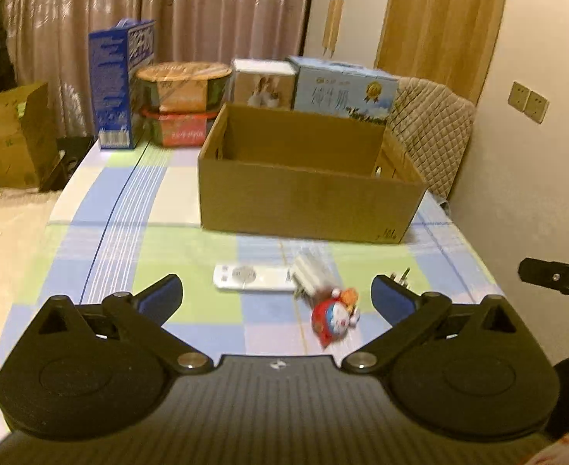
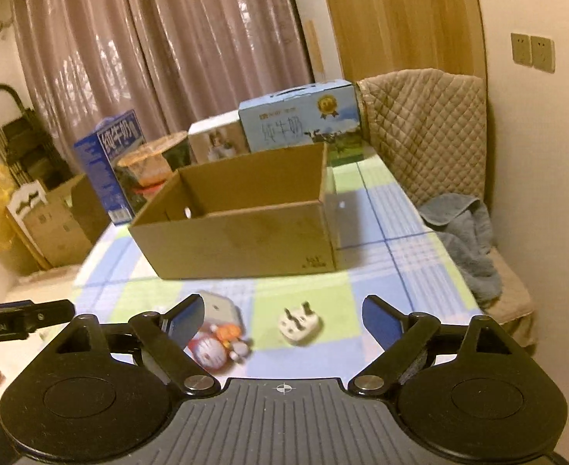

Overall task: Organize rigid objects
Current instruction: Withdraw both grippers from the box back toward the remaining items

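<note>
The open box (image 1: 307, 209) is plain brown cardboard, matt and slightly rough. The counter (image 1: 137, 209) wears a smooth checked cloth with a soft sheen. The remote control (image 1: 253, 277) and the plug (image 2: 298, 325) look like smooth white plastic; the toy figure (image 1: 334, 319) is glossy. At 12 o'clock hang shiny curtains (image 2: 160, 38); at 2 o'clock lies a quilted fabric cover (image 2: 423, 131) beside a fluffy towel (image 2: 466, 232).

Ahead of my right gripper, the dark blue carton (image 2: 110, 162) and the pale blue carton (image 2: 299, 118) both read 纯牛奶. My left gripper (image 2: 21, 317) beside it read "Robot.AI".
</note>
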{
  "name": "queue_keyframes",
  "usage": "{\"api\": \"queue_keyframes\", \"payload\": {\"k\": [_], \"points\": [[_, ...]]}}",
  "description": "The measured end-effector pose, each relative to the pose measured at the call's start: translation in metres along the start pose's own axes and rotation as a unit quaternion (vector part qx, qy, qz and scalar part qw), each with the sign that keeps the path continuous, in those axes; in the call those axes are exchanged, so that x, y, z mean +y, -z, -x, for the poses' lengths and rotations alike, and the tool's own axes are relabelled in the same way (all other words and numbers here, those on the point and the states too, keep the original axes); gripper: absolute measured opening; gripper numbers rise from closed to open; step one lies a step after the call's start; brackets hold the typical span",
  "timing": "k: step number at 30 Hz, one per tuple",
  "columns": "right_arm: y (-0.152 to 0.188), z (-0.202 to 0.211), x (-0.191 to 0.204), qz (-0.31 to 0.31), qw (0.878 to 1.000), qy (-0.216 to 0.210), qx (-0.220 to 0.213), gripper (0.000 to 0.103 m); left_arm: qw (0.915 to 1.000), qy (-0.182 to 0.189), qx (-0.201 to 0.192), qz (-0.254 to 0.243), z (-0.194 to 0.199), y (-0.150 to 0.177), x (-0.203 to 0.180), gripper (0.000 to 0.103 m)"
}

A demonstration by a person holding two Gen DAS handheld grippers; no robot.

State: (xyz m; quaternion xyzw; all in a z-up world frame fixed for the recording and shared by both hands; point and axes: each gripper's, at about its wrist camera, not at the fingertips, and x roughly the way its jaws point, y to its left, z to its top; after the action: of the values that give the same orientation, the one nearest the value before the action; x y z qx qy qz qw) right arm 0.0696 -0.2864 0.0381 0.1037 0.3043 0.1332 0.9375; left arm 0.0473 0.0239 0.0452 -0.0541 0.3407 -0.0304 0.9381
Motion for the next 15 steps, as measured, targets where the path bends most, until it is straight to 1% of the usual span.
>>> {"api": "queue_keyframes", "payload": {"k": [4,7,15], "points": [[0.016,0.001,-0.002,0.004,1.0,0.008,0.01,0.087,0.9999,-0.004,0.013,0.007,-0.002,0.012,0.006,0.102],[0.028,-0.004,-0.005,0.002,1.0,0.011,0.024,0.087,0.9998,-0.01,0.018,-0.001,-0.002,0.017,0.005,0.102],[0.04,-0.01,-0.013,-0.005,0.999,0.014,0.043,0.087,0.9995,0.006,0.031,-0.004,-0.011,0.024,-0.004,0.102]]}}
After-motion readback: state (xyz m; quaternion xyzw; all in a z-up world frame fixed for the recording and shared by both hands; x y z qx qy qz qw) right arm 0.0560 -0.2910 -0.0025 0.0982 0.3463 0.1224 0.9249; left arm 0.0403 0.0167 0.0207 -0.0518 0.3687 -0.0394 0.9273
